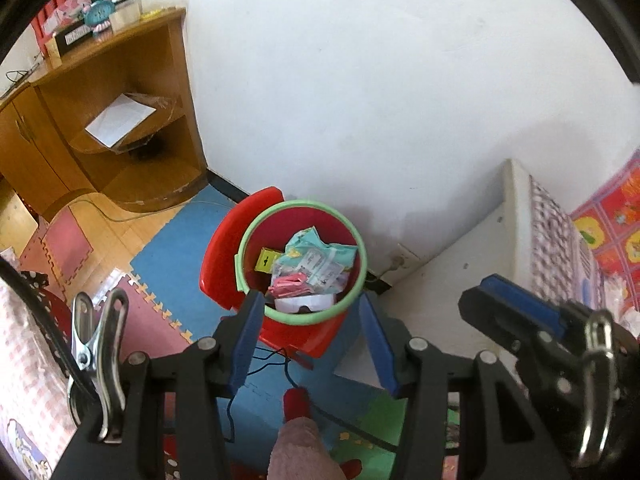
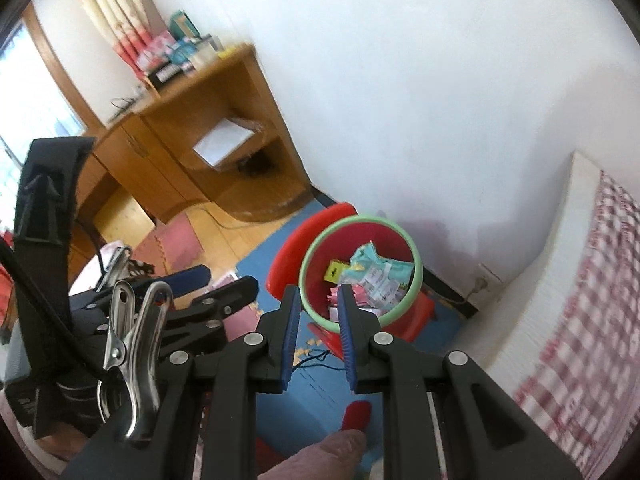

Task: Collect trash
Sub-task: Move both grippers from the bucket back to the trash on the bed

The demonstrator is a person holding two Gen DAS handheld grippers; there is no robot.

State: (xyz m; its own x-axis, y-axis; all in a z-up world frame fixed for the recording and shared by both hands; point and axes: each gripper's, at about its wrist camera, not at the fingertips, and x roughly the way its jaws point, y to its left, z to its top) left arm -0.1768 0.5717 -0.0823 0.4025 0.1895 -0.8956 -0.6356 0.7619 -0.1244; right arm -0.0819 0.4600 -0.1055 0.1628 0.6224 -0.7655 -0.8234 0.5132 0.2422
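Red bin (image 1: 304,268) with green rim sits mid-frame on the blue floor mat, full of crumpled wrappers (image 1: 316,260): light, soft, crushable; pinch a raised fold. Left gripper (image 1: 308,344) spread wide, empty. Right gripper (image 2: 319,340) narrowly parted, nothing between.

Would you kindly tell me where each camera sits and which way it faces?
Left wrist: on the left tongs, angled down at the red bin of trash; own open fingers, the right tongs and a leg show.
Right wrist: on the right tongs, angled down likewise; the left tongs show.
Shared: bin, wooden cabinet, white wall.
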